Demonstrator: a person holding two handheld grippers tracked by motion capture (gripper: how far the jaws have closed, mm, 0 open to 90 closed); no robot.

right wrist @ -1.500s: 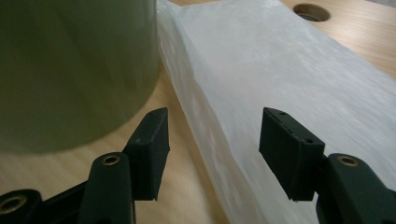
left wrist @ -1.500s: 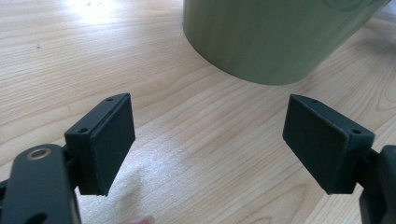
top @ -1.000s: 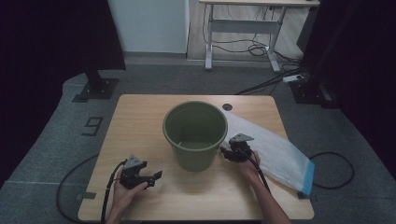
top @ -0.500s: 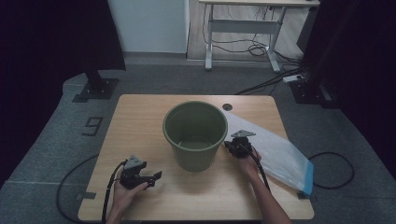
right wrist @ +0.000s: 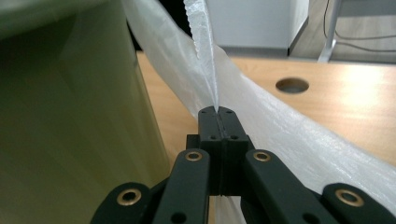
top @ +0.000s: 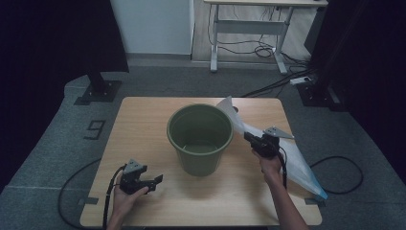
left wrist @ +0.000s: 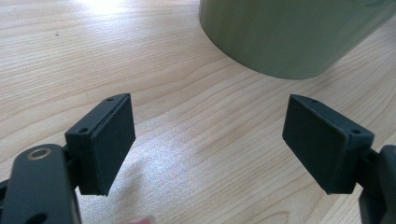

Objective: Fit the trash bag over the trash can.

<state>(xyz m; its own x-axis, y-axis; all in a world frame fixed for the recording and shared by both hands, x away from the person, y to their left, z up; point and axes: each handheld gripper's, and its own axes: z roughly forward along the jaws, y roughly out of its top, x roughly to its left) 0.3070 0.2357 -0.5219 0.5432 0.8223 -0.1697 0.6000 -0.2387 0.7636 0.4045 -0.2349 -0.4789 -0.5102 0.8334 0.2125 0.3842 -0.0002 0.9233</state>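
The right tool [top: 250,140] has clamped and lifted the white bag [top: 287,153].

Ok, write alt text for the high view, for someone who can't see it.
The right gripper has its jaws shut on a white plastic bag, lifting one end beside a green bucket on a wooden table. The left gripper rests open near the front edge.

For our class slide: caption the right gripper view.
Right hand-held gripper shut on white plastic bag beside green bucket.
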